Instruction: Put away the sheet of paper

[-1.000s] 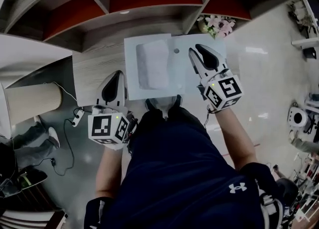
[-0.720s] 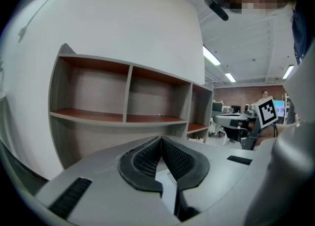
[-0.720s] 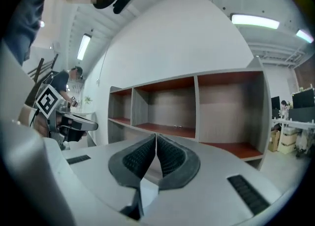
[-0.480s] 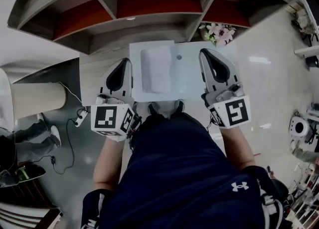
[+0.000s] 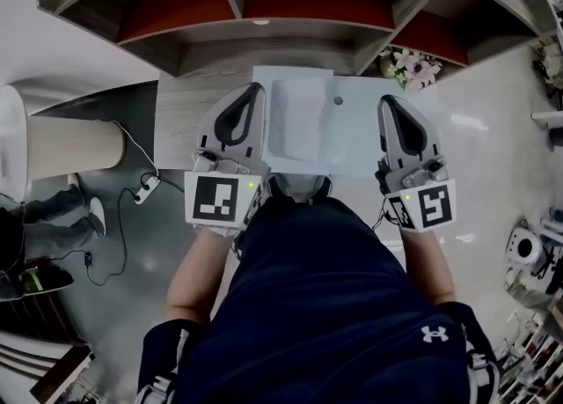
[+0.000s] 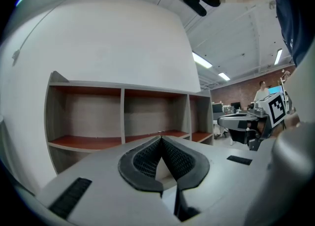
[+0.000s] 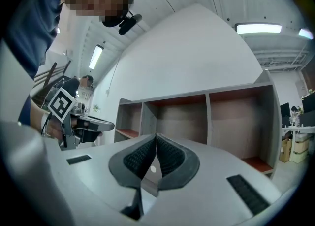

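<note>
A white sheet of paper (image 5: 297,121) lies flat on a pale board (image 5: 356,134) on the wooden desk, just in front of the shelf unit. My left gripper (image 5: 253,91) is held along the board's left edge, and its jaws (image 6: 161,138) are shut with nothing in them. My right gripper (image 5: 388,100) is held along the board's right edge, clear of the sheet. Its jaws (image 7: 156,135) are also shut and empty. Neither gripper view shows the sheet. Each gripper sees the other off to its side.
An open shelf unit (image 5: 255,2) with red-brown boards stands right behind the desk. Pink flowers (image 5: 411,66) sit at the desk's far right corner. A beige cylinder (image 5: 75,151) and cables (image 5: 141,191) are on the floor to the left.
The right jaws have closed from open. The left gripper has come forward from near the desk's front edge to beside the board. The right gripper drew slightly outward to the board's right edge.
</note>
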`<action>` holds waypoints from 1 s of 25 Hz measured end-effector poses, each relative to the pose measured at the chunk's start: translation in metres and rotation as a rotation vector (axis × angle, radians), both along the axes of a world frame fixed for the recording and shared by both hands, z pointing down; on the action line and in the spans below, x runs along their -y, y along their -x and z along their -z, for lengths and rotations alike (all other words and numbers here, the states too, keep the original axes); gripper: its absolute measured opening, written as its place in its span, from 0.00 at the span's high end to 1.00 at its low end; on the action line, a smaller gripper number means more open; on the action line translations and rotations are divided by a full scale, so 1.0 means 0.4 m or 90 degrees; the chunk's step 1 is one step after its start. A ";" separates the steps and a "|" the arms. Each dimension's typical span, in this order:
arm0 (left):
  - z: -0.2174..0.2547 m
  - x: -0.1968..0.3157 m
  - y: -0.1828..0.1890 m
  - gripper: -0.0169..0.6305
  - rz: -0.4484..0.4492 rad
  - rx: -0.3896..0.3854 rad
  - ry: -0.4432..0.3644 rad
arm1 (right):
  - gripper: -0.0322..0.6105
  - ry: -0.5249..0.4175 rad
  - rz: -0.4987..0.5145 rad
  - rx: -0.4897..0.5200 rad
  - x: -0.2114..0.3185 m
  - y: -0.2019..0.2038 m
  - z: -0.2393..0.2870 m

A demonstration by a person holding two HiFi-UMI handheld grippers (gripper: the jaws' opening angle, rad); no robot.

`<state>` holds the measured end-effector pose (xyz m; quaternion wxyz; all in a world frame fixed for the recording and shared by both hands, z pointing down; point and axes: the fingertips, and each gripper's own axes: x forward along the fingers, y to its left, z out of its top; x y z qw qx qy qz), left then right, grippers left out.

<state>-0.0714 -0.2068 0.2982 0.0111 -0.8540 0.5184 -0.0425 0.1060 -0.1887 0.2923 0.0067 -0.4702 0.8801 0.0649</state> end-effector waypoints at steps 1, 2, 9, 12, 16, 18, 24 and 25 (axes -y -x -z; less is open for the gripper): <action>-0.002 0.000 0.000 0.95 0.001 -0.004 -0.001 | 0.93 0.007 -0.002 -0.005 0.001 -0.003 -0.010; -0.007 0.000 0.000 0.95 0.001 -0.005 0.000 | 0.93 0.013 -0.004 -0.010 0.003 -0.006 -0.018; -0.050 -0.001 0.022 0.95 0.004 -0.001 0.022 | 0.93 0.033 -0.011 -0.023 0.002 -0.012 -0.037; -0.060 -0.005 0.032 0.95 0.004 0.006 0.024 | 0.93 0.037 -0.007 -0.010 -0.001 -0.006 -0.039; -0.046 -0.010 0.028 0.95 0.002 0.001 0.017 | 0.93 0.044 -0.005 0.001 -0.008 0.003 -0.042; -0.047 -0.013 0.031 0.95 0.002 -0.001 0.017 | 0.93 0.047 -0.005 -0.002 -0.012 0.008 -0.045; -0.051 -0.020 0.042 0.95 0.005 0.006 0.020 | 0.93 0.051 -0.014 -0.002 -0.013 0.007 -0.049; -0.053 -0.020 0.044 0.95 0.006 0.006 0.021 | 0.93 0.053 -0.015 -0.003 -0.014 0.007 -0.053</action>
